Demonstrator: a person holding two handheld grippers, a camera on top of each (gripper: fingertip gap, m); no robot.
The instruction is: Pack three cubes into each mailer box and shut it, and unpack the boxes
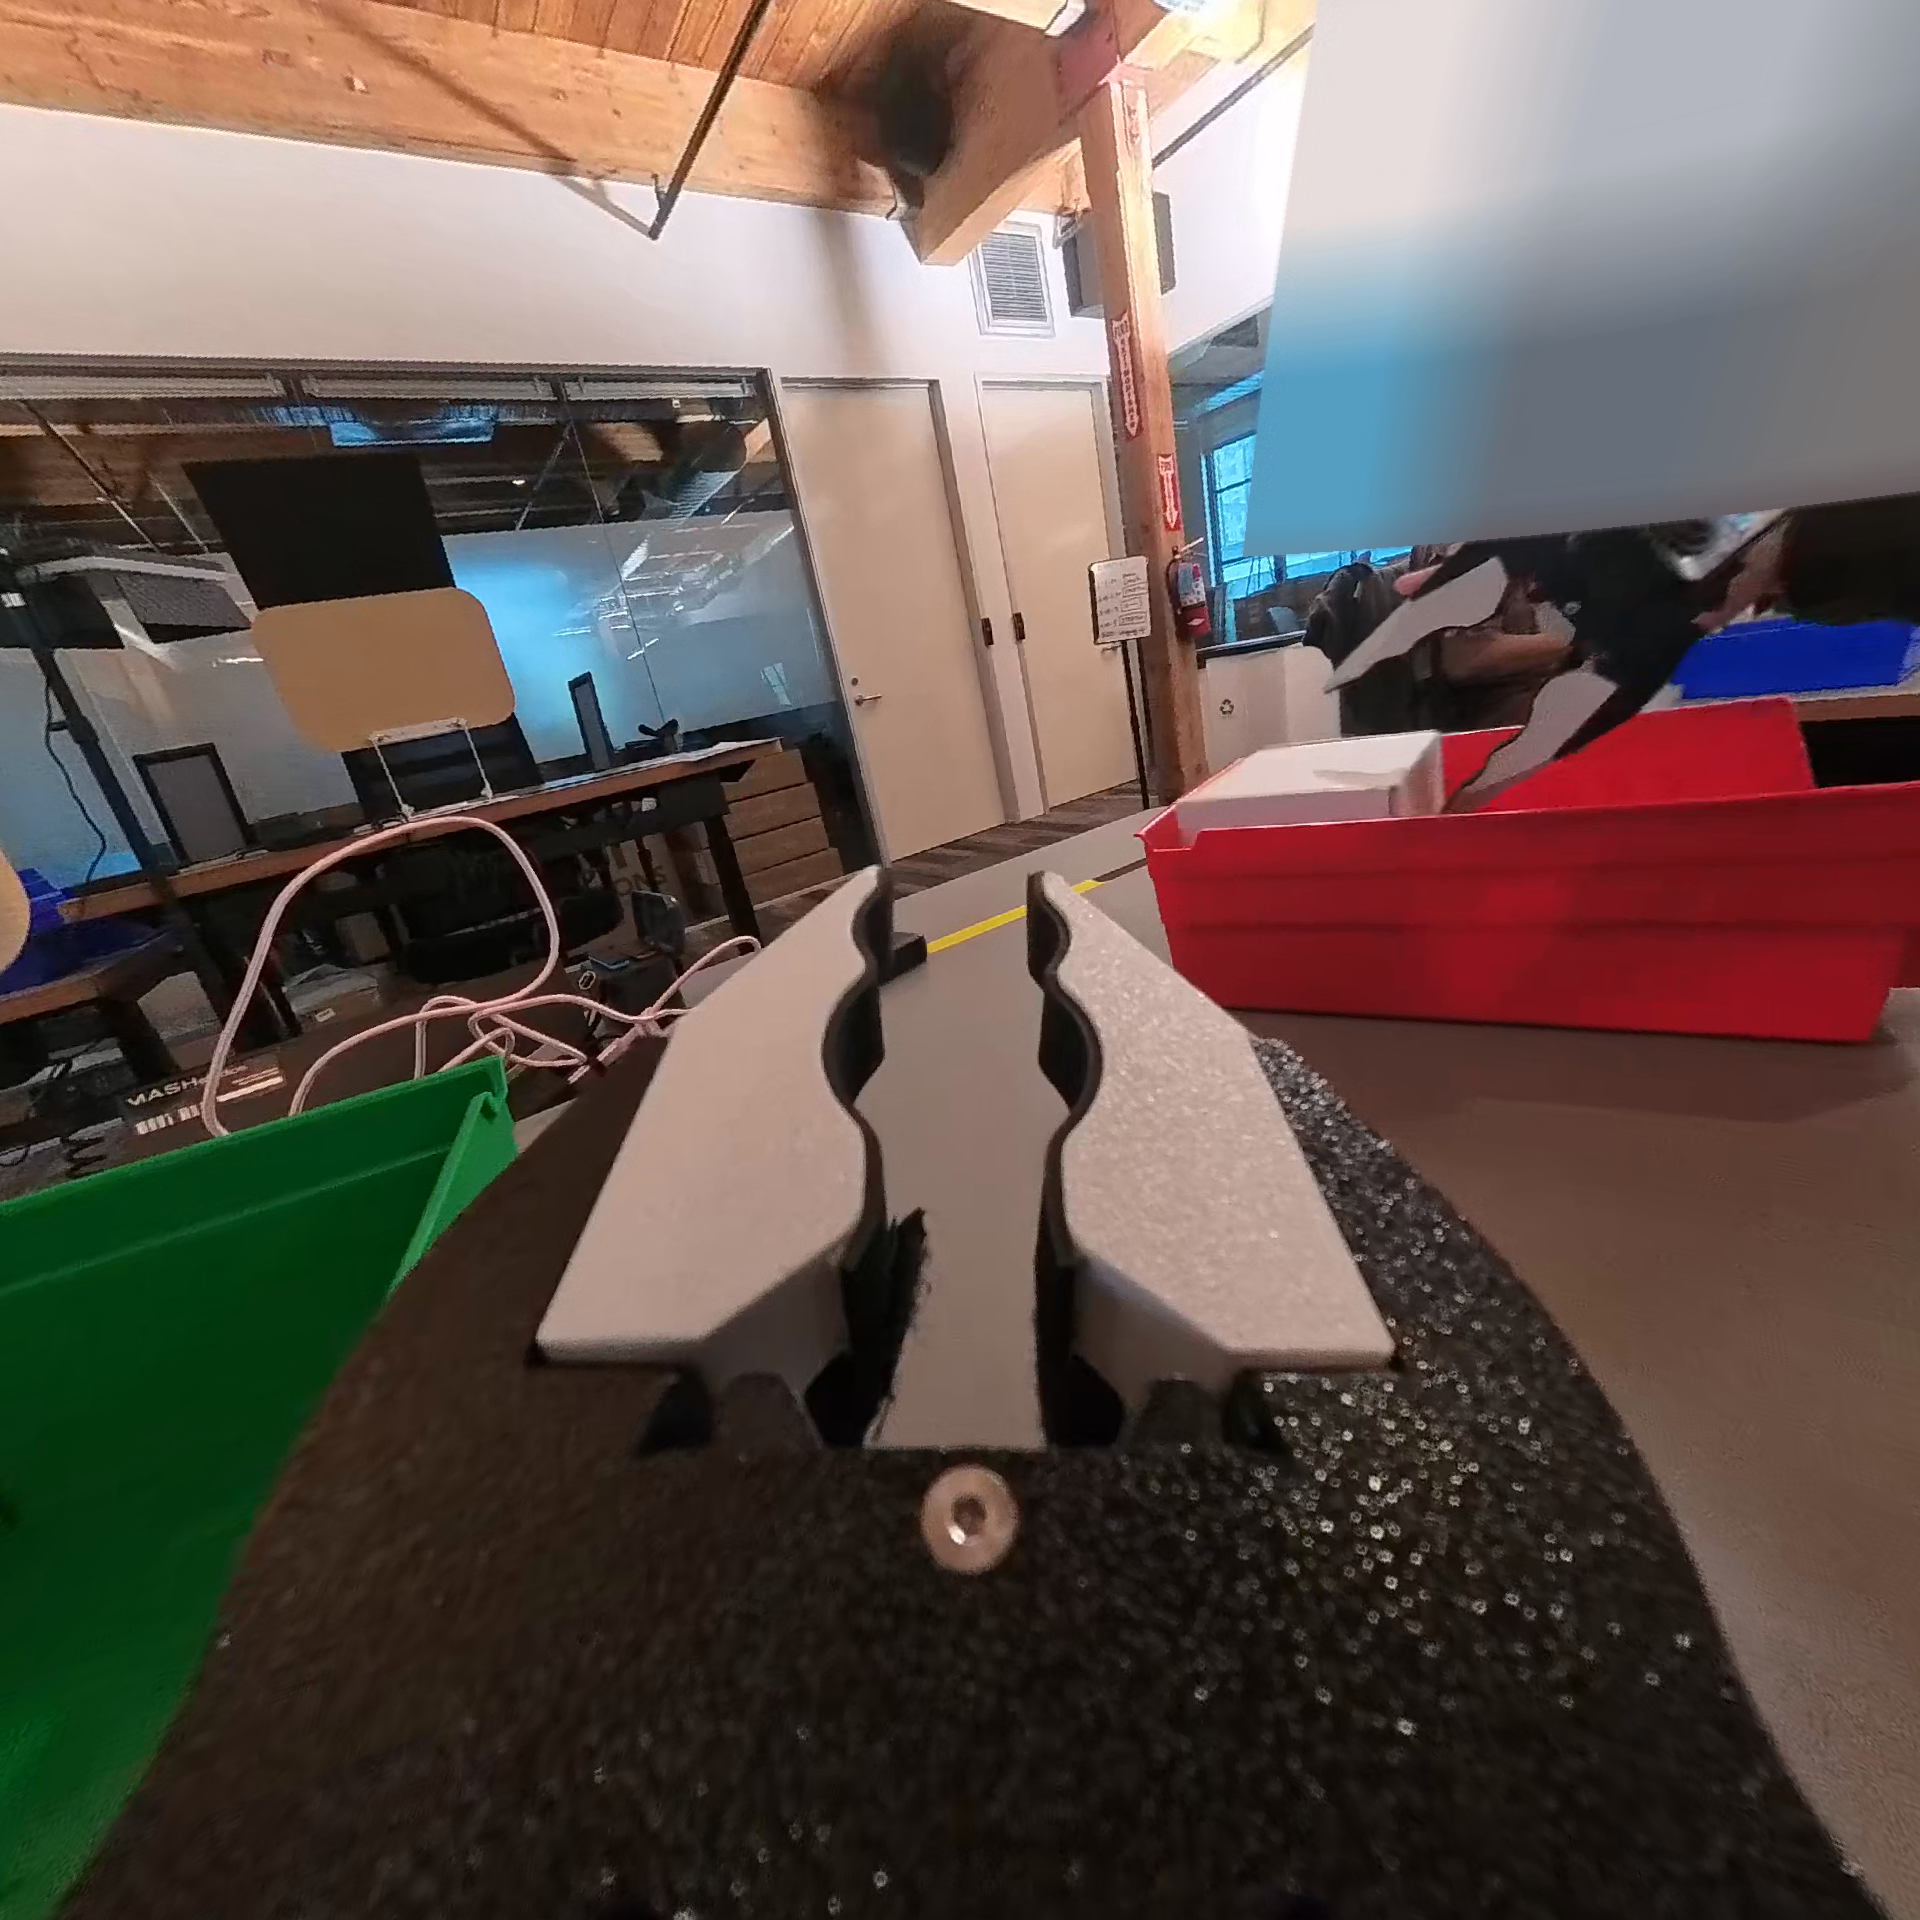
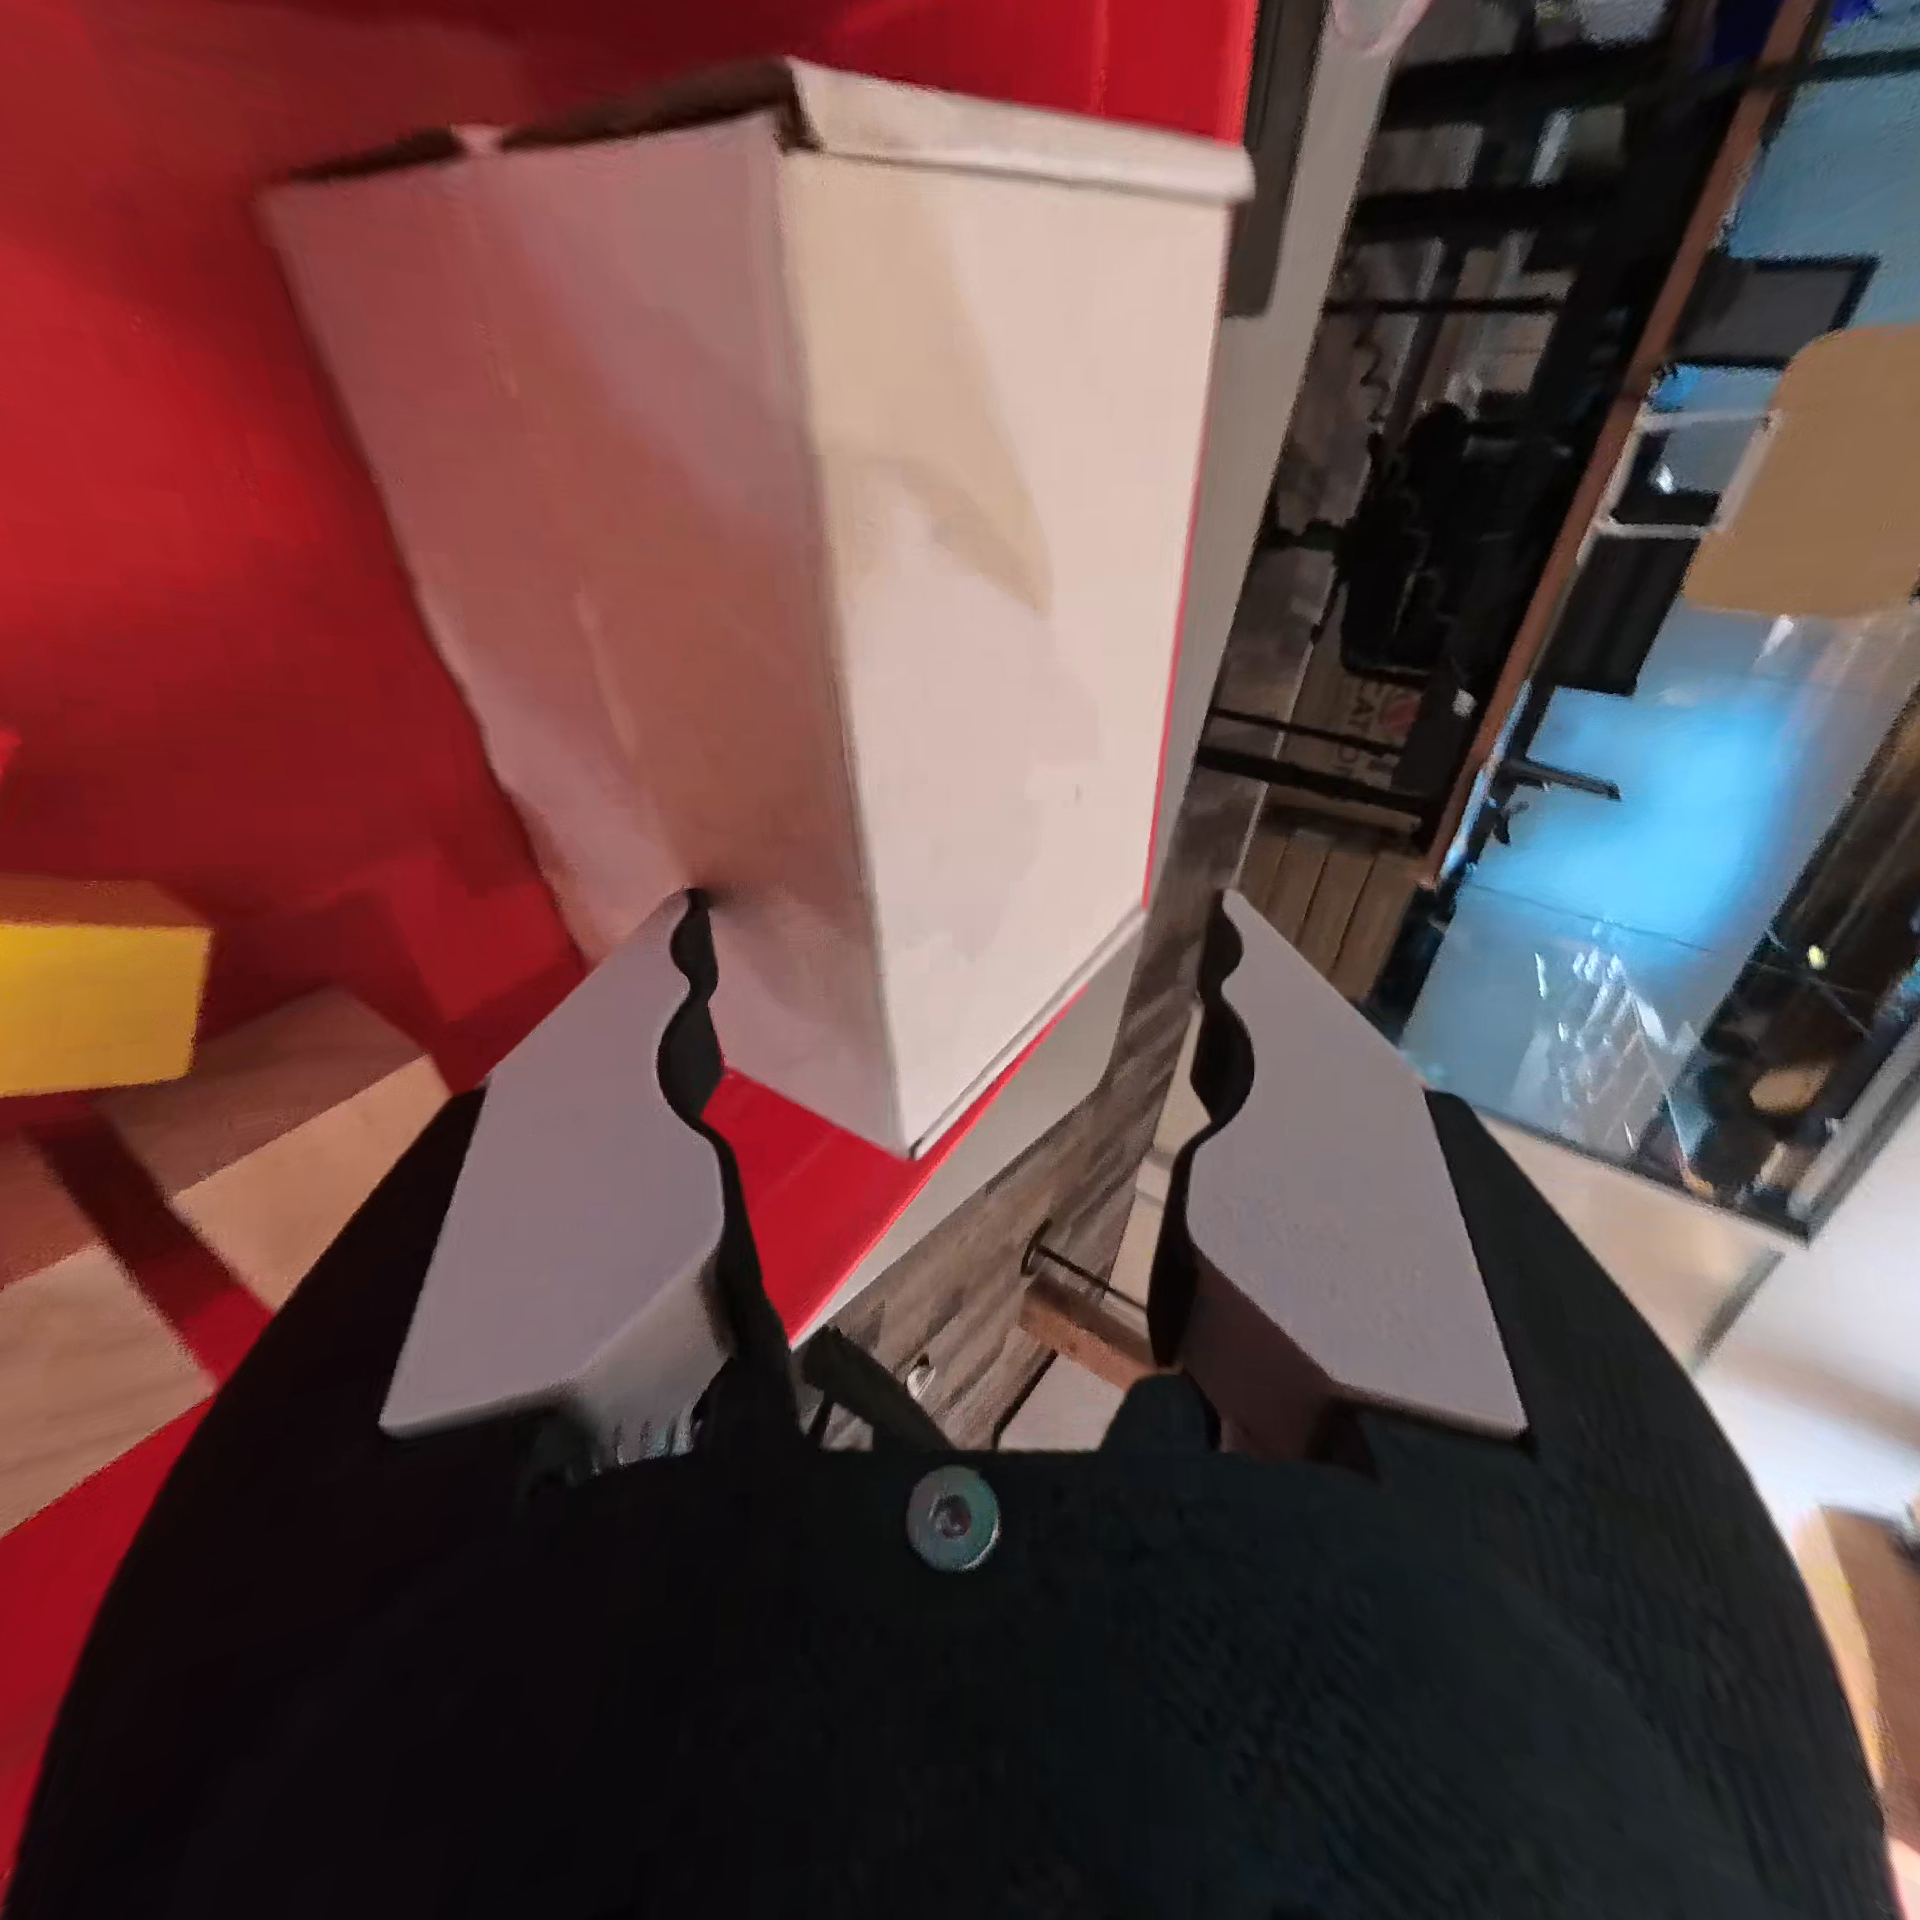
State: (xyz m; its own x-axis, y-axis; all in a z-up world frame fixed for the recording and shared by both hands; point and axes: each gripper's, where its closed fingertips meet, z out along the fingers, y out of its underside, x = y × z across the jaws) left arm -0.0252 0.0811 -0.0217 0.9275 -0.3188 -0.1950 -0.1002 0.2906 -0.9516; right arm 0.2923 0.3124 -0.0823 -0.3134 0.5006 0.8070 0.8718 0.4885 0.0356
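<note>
1. Left wrist view: hovering low over the dark table, left gripper idling with jaws slightly apart and nothing between them, probably waiting for a turn.
2. Sitting at 8 o'clock, a green bin; contents not showing from here.
3. Standing at 2 o'clock, a red bin holding a white mailer box against its far left corner, with the right gripper reaching in beside the box.
4. Right wrist view: straddling the near corner of the white mailer box, right gripper spread wide, left fingertip seeming to graze the box's side, right fingertip clear of it; not clamping, likely lining up to pick the closed box for unpacking.
5. Lying at 9 o'clock inside the red bin: a yellow cube and plain wooden cubes below it, loose on the bin floor.
</note>
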